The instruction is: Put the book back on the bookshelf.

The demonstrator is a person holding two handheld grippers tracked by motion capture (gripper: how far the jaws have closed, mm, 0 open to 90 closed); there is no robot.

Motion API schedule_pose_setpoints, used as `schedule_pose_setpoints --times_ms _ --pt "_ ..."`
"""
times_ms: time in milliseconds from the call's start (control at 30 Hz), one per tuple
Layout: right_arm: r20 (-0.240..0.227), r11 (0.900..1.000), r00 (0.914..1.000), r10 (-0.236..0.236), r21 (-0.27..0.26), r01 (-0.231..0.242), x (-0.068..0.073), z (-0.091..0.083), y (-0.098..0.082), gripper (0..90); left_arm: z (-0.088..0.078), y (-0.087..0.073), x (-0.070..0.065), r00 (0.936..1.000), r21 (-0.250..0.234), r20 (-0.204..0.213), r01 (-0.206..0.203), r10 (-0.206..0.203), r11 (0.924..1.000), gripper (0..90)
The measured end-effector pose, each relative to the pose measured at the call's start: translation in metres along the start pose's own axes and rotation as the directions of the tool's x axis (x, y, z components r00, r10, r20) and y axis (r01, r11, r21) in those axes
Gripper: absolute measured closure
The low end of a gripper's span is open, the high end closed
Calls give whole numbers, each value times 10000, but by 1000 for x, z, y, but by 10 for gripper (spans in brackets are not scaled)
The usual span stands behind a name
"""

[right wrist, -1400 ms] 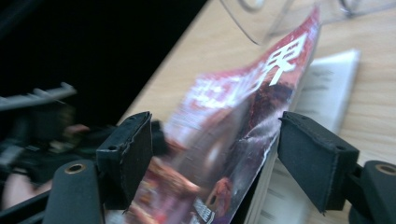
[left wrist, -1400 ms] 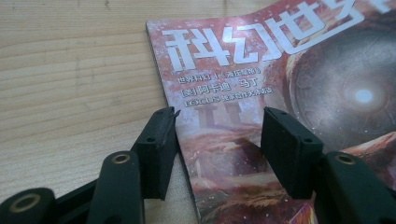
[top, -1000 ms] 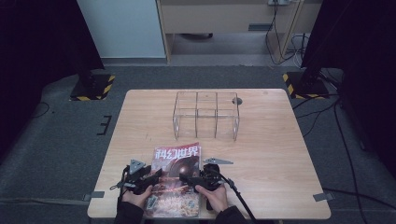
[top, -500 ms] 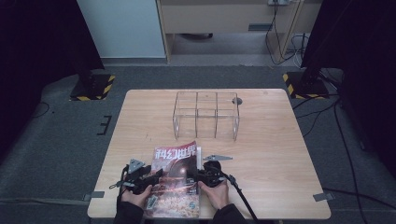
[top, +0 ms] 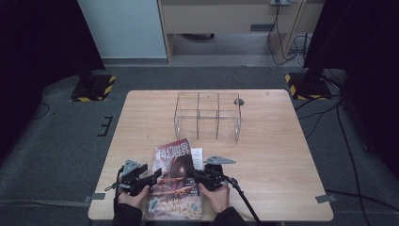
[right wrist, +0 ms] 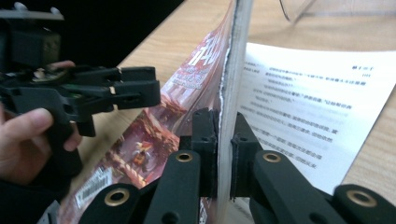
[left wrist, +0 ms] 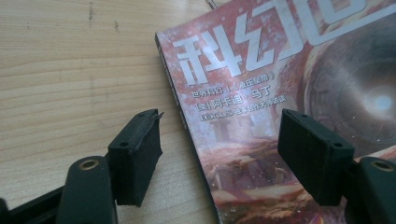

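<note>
The left tongs (top: 149,177) sit at the magazine's (top: 176,181) left edge, near the front of the table (top: 273,155). Their jaws stand wide and have just been opening: one pad lies over bare wood, the other over the cover, with the spine between them and untouched. The hand behind them is partly cut off at the bottom of the high view. Just right of them, the magazine lies with its cover lifted; its near end runs off the frame's lower edge. The right tongs (top: 195,175) have just been closing and now pinch the cover's right edge between their pads. Beyond that raised cover, the printed page (right wrist: 308,107) shows small text too fine to read. Well beyond both tongs stands a clear rack (top: 208,115), its walls hard to trace.
</note>
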State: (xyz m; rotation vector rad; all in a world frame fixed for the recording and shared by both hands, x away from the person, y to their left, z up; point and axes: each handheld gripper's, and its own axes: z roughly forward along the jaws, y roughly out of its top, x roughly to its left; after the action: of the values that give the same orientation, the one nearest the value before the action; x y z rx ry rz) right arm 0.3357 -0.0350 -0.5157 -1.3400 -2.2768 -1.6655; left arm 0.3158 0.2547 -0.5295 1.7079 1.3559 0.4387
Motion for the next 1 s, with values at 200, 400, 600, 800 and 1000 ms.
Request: schedule_pose_setpoints --times_ms 200,400,600,800,1000 --pt "-268 9974 9988 -418 -600 401 7 -14 8 855 -3 1 0 9988 -237 414 257 -247 9994 263" --pt "-415 9935 9961 -776 -868 738 10 -22 9 855 -2 2 -3 9962 -311 829 291 -264 9991 255" --pt "-459 9926 9952 -865 -893 822 9 -22 8 855 3 -1 -8 9906 -114 1320 375 -357 9992 257" --pt "-471 9923 9945 -940 -860 897 8 -22 8 855 7 -2 -11 9849 119 1705 292 -308 9995 262" --pt "-467 9942 9957 -794 -770 756 5 -20 6 855 9 -2 -12 9831 444 1786 316 -391 9985 266"
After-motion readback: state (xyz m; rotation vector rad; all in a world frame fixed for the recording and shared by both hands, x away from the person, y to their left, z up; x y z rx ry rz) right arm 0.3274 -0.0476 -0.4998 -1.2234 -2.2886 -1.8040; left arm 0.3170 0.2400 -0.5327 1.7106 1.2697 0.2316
